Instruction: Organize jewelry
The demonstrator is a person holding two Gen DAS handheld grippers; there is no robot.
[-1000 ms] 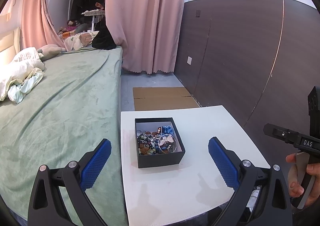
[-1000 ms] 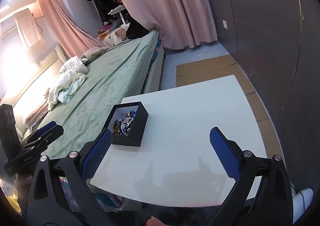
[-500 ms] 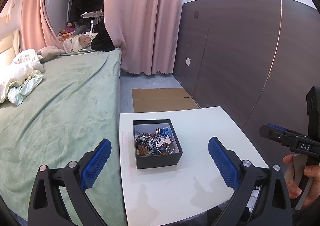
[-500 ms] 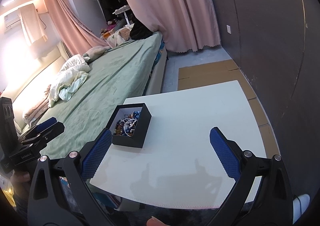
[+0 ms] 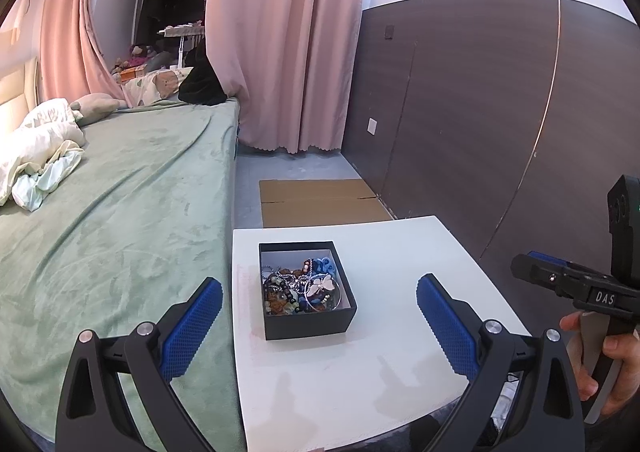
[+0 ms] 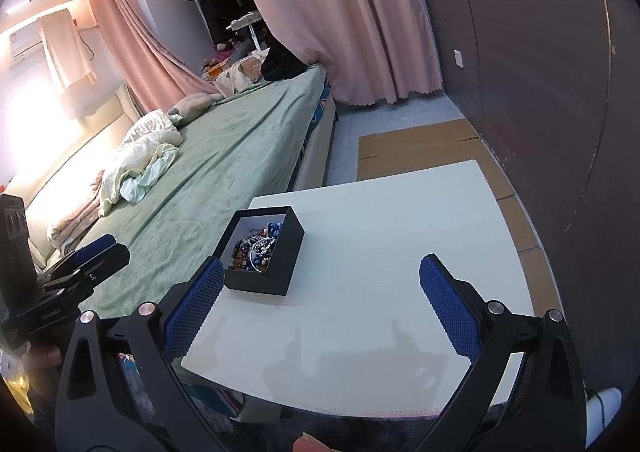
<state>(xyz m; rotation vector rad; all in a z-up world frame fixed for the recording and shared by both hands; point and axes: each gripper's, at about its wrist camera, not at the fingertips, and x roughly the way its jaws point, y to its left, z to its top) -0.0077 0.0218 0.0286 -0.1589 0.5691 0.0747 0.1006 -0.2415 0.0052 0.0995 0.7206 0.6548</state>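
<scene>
While both grippers — left gripper point(image 5: 318, 316), right gripper point(image 6: 320, 294) — hover spread wide and empty short of the black box point(image 5: 306, 290), tangled jewelry point(image 5: 300, 288) could snag and drag it off the desk point(image 5: 400, 252).

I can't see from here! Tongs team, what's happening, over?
Left tongs open, empty. Right tongs open, empty. Square black box of tangled beaded jewelry untouched on white table. Nothing in the way.

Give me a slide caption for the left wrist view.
Open left tongs hover before a black box of tangled jewelry on a white table.
</scene>
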